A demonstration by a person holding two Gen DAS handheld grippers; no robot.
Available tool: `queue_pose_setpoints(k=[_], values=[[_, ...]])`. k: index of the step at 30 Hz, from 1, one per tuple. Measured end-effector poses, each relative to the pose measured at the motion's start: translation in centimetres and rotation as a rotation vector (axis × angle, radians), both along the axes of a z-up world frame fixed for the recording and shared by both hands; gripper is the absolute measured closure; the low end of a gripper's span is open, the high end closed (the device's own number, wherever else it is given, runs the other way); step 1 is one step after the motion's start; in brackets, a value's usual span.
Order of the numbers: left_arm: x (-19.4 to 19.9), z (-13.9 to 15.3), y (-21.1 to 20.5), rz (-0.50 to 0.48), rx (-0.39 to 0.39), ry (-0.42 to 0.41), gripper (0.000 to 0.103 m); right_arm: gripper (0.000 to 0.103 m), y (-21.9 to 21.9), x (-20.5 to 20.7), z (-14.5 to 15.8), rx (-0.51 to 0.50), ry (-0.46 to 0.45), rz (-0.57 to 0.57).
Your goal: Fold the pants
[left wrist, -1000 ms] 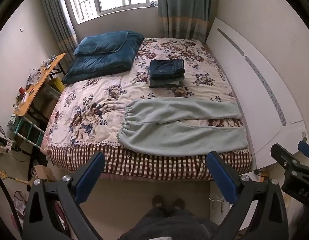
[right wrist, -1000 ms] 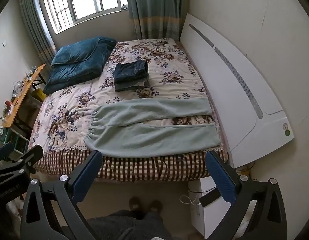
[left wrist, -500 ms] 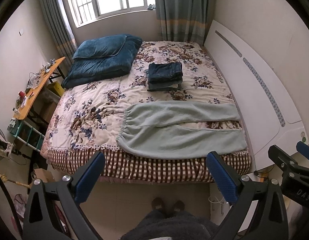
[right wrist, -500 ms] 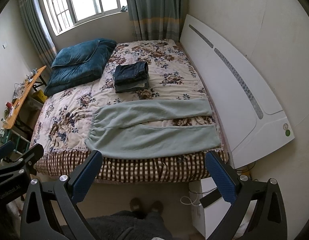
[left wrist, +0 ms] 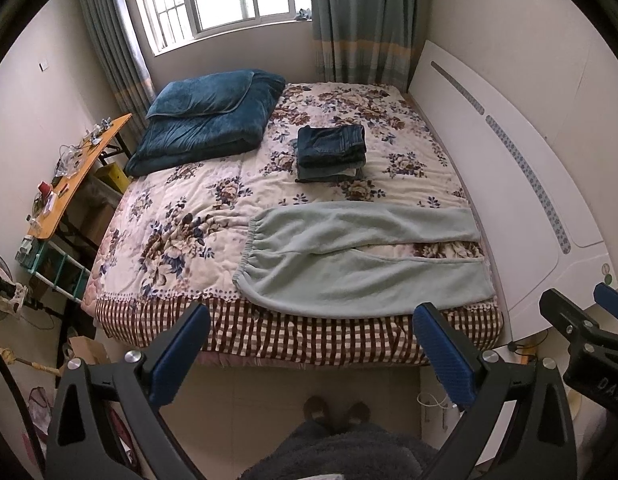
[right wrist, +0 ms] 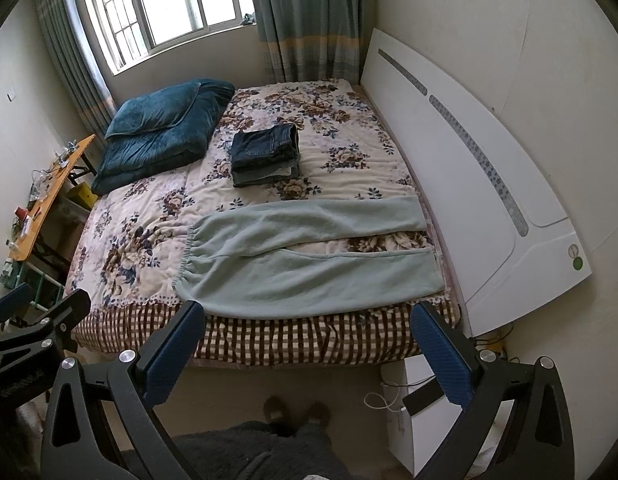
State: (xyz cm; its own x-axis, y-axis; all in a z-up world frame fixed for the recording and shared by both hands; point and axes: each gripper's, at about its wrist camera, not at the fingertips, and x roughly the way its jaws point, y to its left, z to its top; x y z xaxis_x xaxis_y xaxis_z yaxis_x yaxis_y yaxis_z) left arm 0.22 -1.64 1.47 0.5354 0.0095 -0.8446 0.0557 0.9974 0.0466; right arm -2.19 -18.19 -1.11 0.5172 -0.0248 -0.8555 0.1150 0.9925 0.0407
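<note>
Pale green fleece pants (left wrist: 361, 256) lie spread flat on the near part of the bed, waistband to the left, two legs pointing right; they also show in the right wrist view (right wrist: 305, 256). My left gripper (left wrist: 309, 344) is open and empty, held above the floor in front of the bed's near edge. My right gripper (right wrist: 307, 342) is open and empty too, at the same distance. Each gripper shows at the edge of the other's view.
A stack of folded dark jeans (left wrist: 332, 152) sits mid-bed on the floral quilt (left wrist: 181, 232). A folded blue blanket with pillow (left wrist: 205, 116) lies far left. A white headboard (left wrist: 521, 200) runs along the right. An orange table (left wrist: 69, 180) stands left. A white box (right wrist: 425, 408) is on the floor.
Both grippers have tilted slightly so the bed sits lower in both views. The pants have not moved and both grippers stay open.
</note>
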Motion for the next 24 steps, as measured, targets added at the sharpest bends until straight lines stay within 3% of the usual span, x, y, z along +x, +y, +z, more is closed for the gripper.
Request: queue_pose_setpoints(k=[24], values=[[-0.23,0.58,-0.14,-0.007,0.0,-0.003,0.0,0.0,0.38,-0.97,0.45,0.011,-0.001,0.0]])
